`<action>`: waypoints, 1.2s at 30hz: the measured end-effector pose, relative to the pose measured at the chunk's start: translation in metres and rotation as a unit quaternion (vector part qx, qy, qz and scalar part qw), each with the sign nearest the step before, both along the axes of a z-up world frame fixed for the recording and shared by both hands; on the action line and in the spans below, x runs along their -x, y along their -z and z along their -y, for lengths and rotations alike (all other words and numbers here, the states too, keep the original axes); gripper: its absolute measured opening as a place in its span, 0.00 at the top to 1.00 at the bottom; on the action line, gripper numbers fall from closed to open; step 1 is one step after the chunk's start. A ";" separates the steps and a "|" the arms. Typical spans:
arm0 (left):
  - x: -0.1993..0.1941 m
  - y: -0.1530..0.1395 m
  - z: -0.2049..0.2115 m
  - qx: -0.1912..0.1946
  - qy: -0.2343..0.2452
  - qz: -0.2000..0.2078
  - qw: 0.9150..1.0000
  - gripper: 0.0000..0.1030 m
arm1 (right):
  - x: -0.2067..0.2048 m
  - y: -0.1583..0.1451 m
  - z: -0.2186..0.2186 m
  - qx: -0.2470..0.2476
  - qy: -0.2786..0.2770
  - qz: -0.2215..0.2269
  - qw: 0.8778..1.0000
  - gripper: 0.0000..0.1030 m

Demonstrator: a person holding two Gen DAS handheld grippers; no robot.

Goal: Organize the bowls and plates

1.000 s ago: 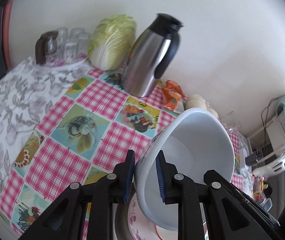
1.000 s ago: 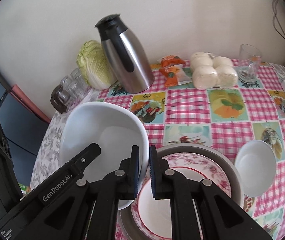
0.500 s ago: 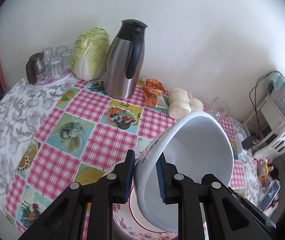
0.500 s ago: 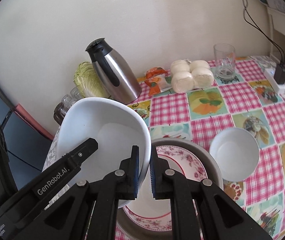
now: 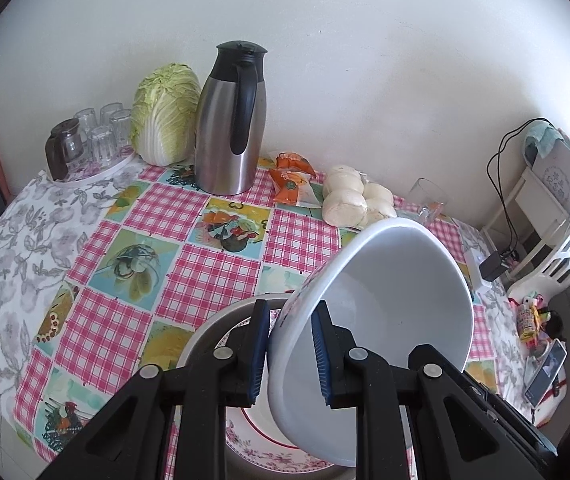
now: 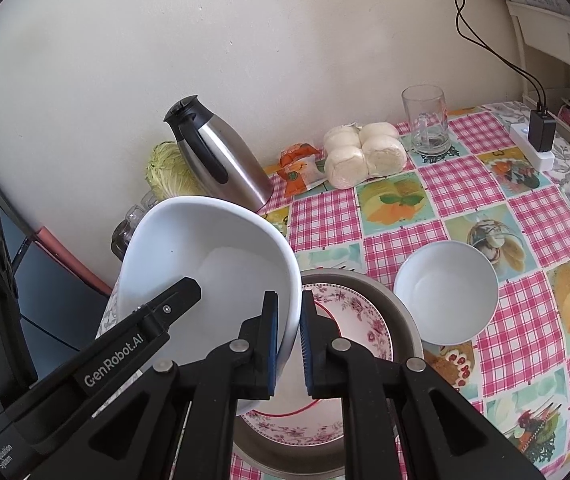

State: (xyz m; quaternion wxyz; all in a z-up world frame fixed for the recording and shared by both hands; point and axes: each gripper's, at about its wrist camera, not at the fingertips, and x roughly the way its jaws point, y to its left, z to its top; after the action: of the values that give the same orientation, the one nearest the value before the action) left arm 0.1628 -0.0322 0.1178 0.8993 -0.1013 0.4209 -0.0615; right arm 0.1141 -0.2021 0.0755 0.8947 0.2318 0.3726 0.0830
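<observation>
Cream wall behind a counter under a pink-check picture cloth; a steel thermos jug stands at the back and serves as landmark. Cabbage just left of the jug, touching or nearly so; upturned glasses on a tray further left; orange snack packets and bagged white buns to its right, then a glass mug. In front of the jug, near the counter edge, a grey metal basin holds a floral-rimmed plate; a small white bowl sits on the cloth touching or just beside the basin, on the side away from the jug. The large white bowl hangs tilted in the air above the plate and basin, mouth turned toward the right wrist camera. Left gripper is clamped on one side of its rim, one finger inside, one outside; right gripper is clenched on the opposite rim the same way, fingers narrowed to the wall thickness. Judgement: glazed ceramic or melamine, stiff, smooth, likely slippery under the ribbed blue pads; weighty enough to warrant two holds; chips if knocked on the basin. Rim is the only thin purchase; opposite-side grips keep it from swinging. Lower level, release both together.
</observation>
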 end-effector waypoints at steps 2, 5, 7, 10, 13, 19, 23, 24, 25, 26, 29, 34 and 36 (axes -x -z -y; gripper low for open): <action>0.003 0.000 0.002 -0.002 0.000 0.000 1.000 0.77 | 0.002 0.000 0.001 0.000 -0.001 0.001 1.000 0.89; 0.007 0.002 0.004 0.002 0.001 -0.004 1.000 0.77 | 0.004 0.000 0.005 -0.005 -0.002 -0.001 1.000 0.89; 0.009 0.004 0.005 0.004 0.002 -0.009 1.000 0.77 | 0.004 0.000 0.007 -0.006 -0.002 -0.005 1.000 0.89; 0.012 0.009 0.009 -0.003 -0.001 -0.017 1.000 0.77 | 0.005 0.002 0.009 -0.009 -0.005 -0.010 1.000 0.88; 0.016 0.013 0.010 -0.008 -0.003 -0.022 1.000 0.77 | 0.005 0.004 0.009 -0.008 -0.008 -0.016 1.000 0.88; 0.018 0.024 0.007 -0.012 -0.012 -0.041 0.999 0.77 | 0.004 0.011 0.006 -0.012 -0.015 -0.028 0.999 0.87; 0.017 0.035 0.002 -0.013 -0.020 -0.059 0.998 0.77 | 0.001 0.018 0.001 -0.011 -0.022 -0.039 0.999 0.87; 0.017 0.037 0.001 -0.012 -0.021 -0.062 0.998 0.77 | 0.001 0.020 0.000 -0.012 -0.024 -0.042 0.999 0.87; 0.016 0.039 0.001 -0.010 -0.021 -0.066 0.998 0.77 | 0.000 0.023 -0.001 -0.013 -0.026 -0.046 0.999 0.87; 0.016 0.040 0.000 -0.008 -0.022 -0.068 0.997 0.77 | -0.001 0.024 -0.001 -0.013 -0.027 -0.049 0.998 0.87; 0.015 0.043 -0.002 -0.007 -0.024 -0.071 0.997 0.76 | -0.003 0.026 -0.001 -0.014 -0.028 -0.057 0.998 0.87; 0.013 0.047 -0.005 -0.001 -0.026 -0.078 0.997 0.75 | -0.007 0.032 -0.002 -0.021 -0.032 -0.070 0.997 0.87; 0.012 0.048 -0.007 0.001 -0.027 -0.080 0.996 0.75 | -0.007 0.032 -0.003 -0.020 -0.033 -0.071 0.997 0.86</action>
State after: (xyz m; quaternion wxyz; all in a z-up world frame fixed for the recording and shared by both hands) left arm 0.1507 -0.0252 0.0702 0.8639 -0.1186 0.4887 -0.0290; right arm 0.1211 -0.1986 0.0438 0.8578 0.2427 0.4412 0.1030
